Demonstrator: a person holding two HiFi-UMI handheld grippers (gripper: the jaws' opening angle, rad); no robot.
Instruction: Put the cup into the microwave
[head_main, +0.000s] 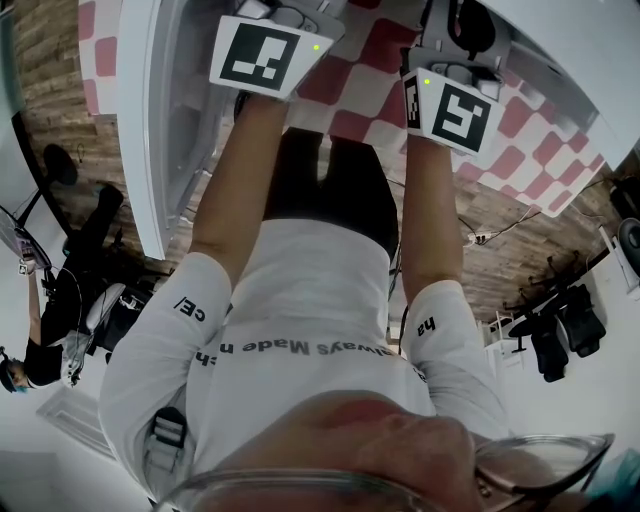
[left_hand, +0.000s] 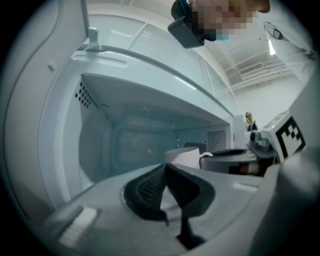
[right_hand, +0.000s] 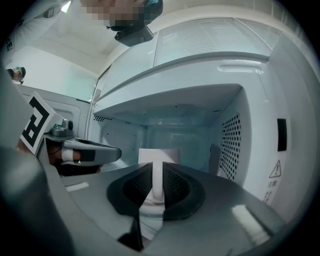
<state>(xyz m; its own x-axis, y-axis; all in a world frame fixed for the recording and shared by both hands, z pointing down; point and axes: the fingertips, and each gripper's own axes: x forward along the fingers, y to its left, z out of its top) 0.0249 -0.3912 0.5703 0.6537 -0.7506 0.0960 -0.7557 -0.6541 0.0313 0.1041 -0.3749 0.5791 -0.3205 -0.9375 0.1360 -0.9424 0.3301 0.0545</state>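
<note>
microwave (right_hand: 250, 100) open; its door (head_main: 150, 130) stands out at the left of the cavity.

right tongs (right_hand: 157, 169) clenched on the handle (right_hand: 157, 186) of the white cup (right_hand: 159, 154). the handle runs upright between the two dark pads. the cup is upright at the mouth of the microwave, with the back wall of the cavity behind it and the perforated right wall (right_hand: 231, 145) off to its side. cannot tell whether the cup's base touches the microwave floor.

left tongs (left_hand: 165, 169) clenched on nothing, pad tips touching. they point into the microwave cavity, left of the cup and apart from it.

from above, both forearms reach toward the front of the microwave. a marker cube sits on top of each tool. a red-and-white checked cloth (head_main: 350, 90) covers the counter in front of the microwave.
</note>
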